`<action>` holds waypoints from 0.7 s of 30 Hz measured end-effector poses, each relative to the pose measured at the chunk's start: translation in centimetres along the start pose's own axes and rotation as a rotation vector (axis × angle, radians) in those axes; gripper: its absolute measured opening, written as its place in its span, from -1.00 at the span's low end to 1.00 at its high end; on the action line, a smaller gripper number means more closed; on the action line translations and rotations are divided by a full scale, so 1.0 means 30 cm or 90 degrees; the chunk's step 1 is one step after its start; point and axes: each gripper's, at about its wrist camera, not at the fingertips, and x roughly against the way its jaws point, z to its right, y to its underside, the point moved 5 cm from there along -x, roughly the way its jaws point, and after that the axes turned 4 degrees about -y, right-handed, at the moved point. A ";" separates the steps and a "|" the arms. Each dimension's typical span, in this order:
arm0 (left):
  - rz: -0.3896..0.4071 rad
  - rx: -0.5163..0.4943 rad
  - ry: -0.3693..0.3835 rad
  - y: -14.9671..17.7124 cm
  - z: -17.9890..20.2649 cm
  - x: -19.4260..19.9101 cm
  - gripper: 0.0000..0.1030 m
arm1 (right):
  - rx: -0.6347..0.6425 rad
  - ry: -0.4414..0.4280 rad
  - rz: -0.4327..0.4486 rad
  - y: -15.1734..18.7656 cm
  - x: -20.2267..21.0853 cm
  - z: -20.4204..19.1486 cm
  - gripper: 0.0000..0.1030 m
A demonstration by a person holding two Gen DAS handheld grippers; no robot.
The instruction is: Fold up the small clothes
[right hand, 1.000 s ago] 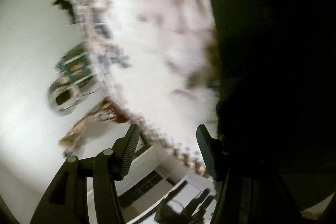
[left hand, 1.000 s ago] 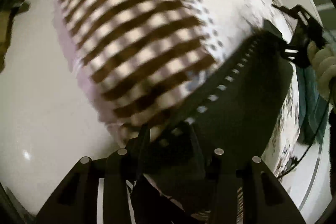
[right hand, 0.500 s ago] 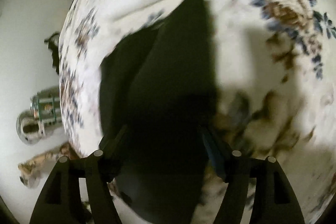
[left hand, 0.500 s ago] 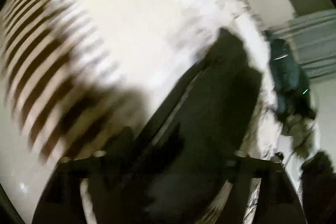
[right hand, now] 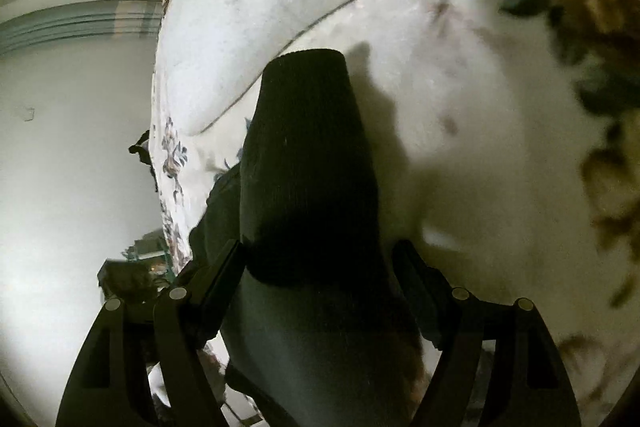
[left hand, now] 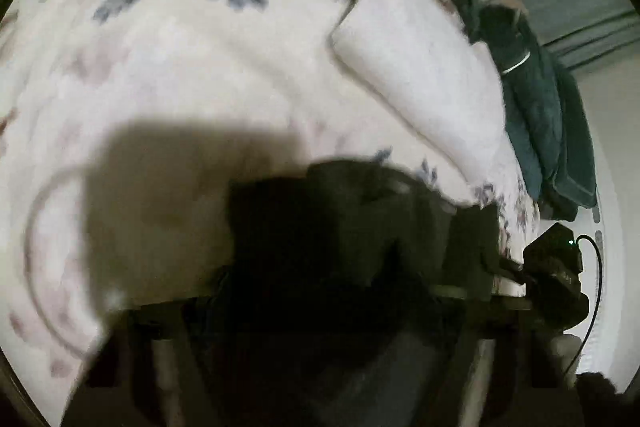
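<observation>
A dark sock-like garment (right hand: 308,163) hangs over the floral white bedspread (right hand: 480,115). In the right wrist view it runs between the fingers of my right gripper (right hand: 320,263), whose jaws stand apart on either side of it; I cannot tell whether they pinch it. In the left wrist view the dark garment (left hand: 340,227) covers my left gripper (left hand: 320,307), blurred and in shadow, so the jaws are hidden. The other gripper (left hand: 556,275) shows at the right edge there.
A white pillow (left hand: 416,67) lies on the bed (left hand: 160,67), also in the right wrist view (right hand: 248,11). A dark teal garment (left hand: 540,107) hangs off the bed's far side. White floor (right hand: 60,167) lies beside the bed.
Both grippers swung from the brown checked cloth and floor toward the pillow end of the bed. The dark garment stayed with them and now hangs stretched in front of the right gripper.
</observation>
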 end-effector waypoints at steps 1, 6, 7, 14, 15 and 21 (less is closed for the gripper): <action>-0.002 -0.009 -0.006 -0.004 0.004 0.002 -0.74 | 0.010 -0.014 0.015 -0.014 0.010 -0.006 0.15; 0.017 -0.060 0.019 -0.058 0.024 0.044 -0.77 | 0.060 0.040 0.049 -0.018 -0.009 -0.042 -0.76; 0.024 -0.056 0.035 -0.075 0.019 0.053 -0.78 | 0.056 0.043 0.058 -0.019 -0.015 -0.052 -0.79; -0.039 -0.032 0.089 -0.138 -0.016 -0.067 -0.63 | 0.025 0.066 0.080 -0.006 -0.018 -0.047 -0.60; -0.046 -0.020 0.101 -0.136 -0.031 -0.060 -0.42 | 0.006 0.062 0.071 -0.004 -0.015 -0.035 -0.07; -0.056 0.035 0.186 -0.118 -0.063 -0.092 0.29 | -0.031 -0.031 -0.010 0.038 -0.093 0.000 0.47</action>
